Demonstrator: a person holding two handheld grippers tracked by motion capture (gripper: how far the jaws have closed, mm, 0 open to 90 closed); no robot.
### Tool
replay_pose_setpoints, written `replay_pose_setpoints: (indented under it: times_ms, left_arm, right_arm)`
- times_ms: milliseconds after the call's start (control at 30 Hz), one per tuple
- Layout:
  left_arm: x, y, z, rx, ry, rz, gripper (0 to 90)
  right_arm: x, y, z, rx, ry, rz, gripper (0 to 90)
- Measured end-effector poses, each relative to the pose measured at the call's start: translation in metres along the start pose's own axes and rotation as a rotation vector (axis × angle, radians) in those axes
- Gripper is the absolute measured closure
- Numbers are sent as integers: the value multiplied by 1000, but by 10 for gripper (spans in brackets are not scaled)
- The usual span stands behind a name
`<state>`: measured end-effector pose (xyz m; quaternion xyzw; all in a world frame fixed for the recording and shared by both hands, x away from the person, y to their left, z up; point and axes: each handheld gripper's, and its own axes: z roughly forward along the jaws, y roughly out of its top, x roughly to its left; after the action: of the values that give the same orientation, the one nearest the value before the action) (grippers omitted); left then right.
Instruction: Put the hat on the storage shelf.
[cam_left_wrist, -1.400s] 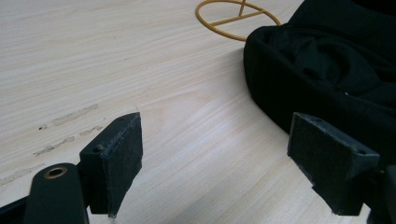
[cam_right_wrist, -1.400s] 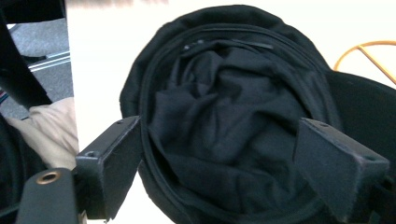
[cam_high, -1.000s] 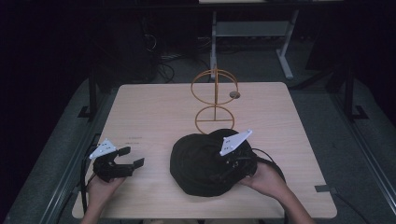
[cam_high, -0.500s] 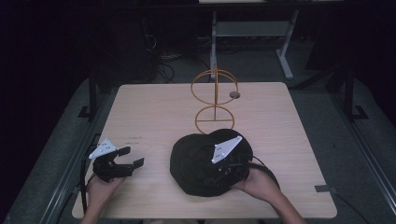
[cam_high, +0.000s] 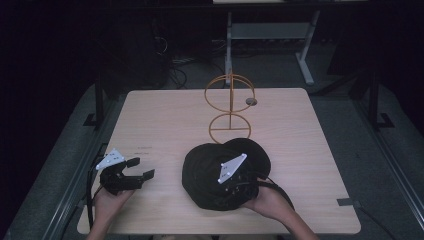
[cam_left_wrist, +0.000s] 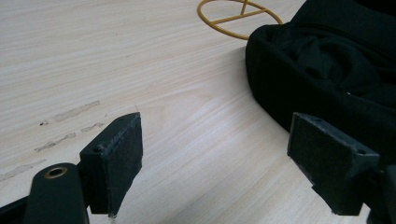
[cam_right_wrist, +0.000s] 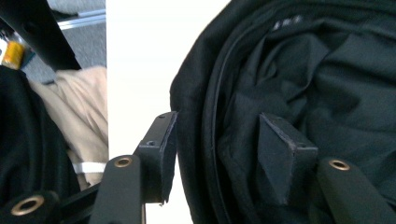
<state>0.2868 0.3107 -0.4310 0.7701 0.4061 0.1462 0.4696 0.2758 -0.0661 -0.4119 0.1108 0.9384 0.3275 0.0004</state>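
A black hat (cam_high: 210, 167) lies upside down on the near middle of the wooden table (cam_high: 165, 115). My right gripper (cam_high: 227, 189) reaches in over its near right side. In the right gripper view the hat's rim (cam_right_wrist: 196, 116) stands between the jaws of the right gripper (cam_right_wrist: 217, 149): one pad sits outside the rim, the other inside against the lining. The jaws have just been closing and the pads press on the rim. My left gripper (cam_high: 142, 168) rests open on the table left of the hat, nothing between its pads (cam_left_wrist: 116, 154). The left gripper (cam_left_wrist: 215, 154) faces the hat (cam_left_wrist: 327, 70).
An orange wire stand (cam_high: 230, 102) with two rings rises just behind the hat; its base ring (cam_left_wrist: 219, 28) lies flat on the table. A small dark round piece (cam_high: 251, 101) sits beside it. Dark floor and a desk frame (cam_high: 305, 60) lie beyond the table.
My right gripper has sunk and shifted left onto the hat, and its jaws have come together around the rim. The left gripper has stayed put.
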Motion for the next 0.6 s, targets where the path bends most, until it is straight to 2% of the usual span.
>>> replay_pose_setpoints:
  times_ms: [333, 467, 567, 600]
  left_arm:
    - [-1, 0, 2, 13, -2, 3, 179]
    - [-2, -1, 4, 16, -6, -2, 179]
    - [-3, -1, 5, 22, -7, 3, 179]
    - [-4, -1, 5, 26, -7, 4, 180]
  right_arm:
    - [4, -6, 17, 57, 8, -9, 502]
    - [4, -7, 20, 61, 1, -23, 523]
    - [4, -7, 20, 62, -3, -20, 569]
    - [4, -7, 21, 62, 1, -20, 625]
